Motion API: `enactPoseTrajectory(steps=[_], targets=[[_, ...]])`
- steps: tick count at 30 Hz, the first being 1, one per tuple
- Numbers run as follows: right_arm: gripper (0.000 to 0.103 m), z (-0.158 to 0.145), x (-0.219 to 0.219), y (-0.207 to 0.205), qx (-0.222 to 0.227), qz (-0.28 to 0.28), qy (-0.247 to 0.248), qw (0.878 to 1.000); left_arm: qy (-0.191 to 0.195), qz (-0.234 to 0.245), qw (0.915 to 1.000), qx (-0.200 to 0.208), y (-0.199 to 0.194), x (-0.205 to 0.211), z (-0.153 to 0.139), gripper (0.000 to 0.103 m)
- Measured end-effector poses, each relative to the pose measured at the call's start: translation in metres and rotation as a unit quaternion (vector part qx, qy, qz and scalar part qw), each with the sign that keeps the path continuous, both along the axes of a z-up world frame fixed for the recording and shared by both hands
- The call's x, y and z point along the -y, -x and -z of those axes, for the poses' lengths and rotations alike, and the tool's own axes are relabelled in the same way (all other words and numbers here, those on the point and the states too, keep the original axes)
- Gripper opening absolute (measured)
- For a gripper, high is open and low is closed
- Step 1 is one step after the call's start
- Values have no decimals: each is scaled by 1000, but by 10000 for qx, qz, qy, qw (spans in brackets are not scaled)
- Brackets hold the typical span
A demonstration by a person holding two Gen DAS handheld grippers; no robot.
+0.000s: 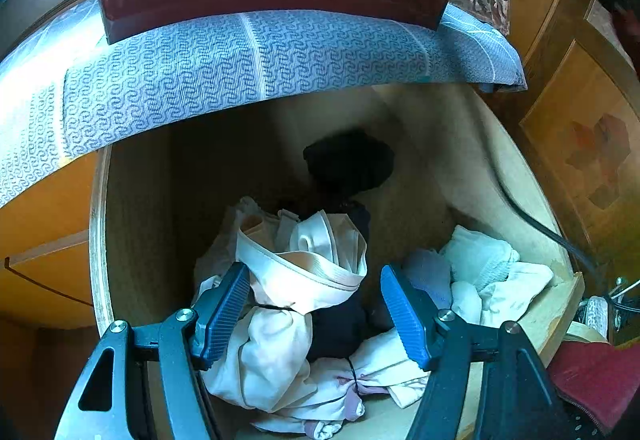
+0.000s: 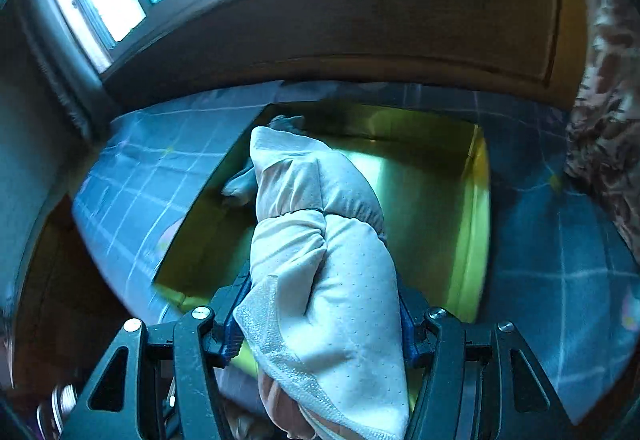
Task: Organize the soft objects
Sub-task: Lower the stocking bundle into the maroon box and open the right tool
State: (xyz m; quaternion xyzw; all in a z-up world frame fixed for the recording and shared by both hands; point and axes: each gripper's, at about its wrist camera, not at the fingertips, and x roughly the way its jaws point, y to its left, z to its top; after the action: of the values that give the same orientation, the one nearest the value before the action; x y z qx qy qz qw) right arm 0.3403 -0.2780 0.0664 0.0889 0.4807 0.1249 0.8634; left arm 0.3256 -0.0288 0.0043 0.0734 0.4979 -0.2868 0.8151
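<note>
Tilting steeply downward, left gripper (image 1: 316, 314) parted over drawer (image 1: 532, 324) clothes, right gripper (image 2: 322, 314) clamped on pale garment (image 2: 320, 260)

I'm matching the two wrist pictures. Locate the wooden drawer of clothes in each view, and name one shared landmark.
Left wrist: the wooden drawer fills the centre, under the bed's edge.
Right wrist: not in it; a white garment fills the centre.
Shared landmark: the blue bedding with pale lines.
</note>
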Motion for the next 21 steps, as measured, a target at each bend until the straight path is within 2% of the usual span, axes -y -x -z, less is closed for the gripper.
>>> enactPoseTrajectory(steps=[3, 11, 17, 21], targets=[[60, 10, -1, -34, -147, 189, -30, 9997, 17, 1, 10000, -32, -1, 0, 1, 69], [60, 32, -11, -91, -323, 733, -225, 9965, 48, -6, 10000, -57, -2, -1, 2, 69], [61, 53, -20, -110, -501, 973, -330, 9934, 141, 10, 9998, -140, -4, -4, 3, 69], [67, 60, -22, -115, -437, 995, -390, 9933, 138, 16, 9997, -200, -7, -6, 4, 69]])
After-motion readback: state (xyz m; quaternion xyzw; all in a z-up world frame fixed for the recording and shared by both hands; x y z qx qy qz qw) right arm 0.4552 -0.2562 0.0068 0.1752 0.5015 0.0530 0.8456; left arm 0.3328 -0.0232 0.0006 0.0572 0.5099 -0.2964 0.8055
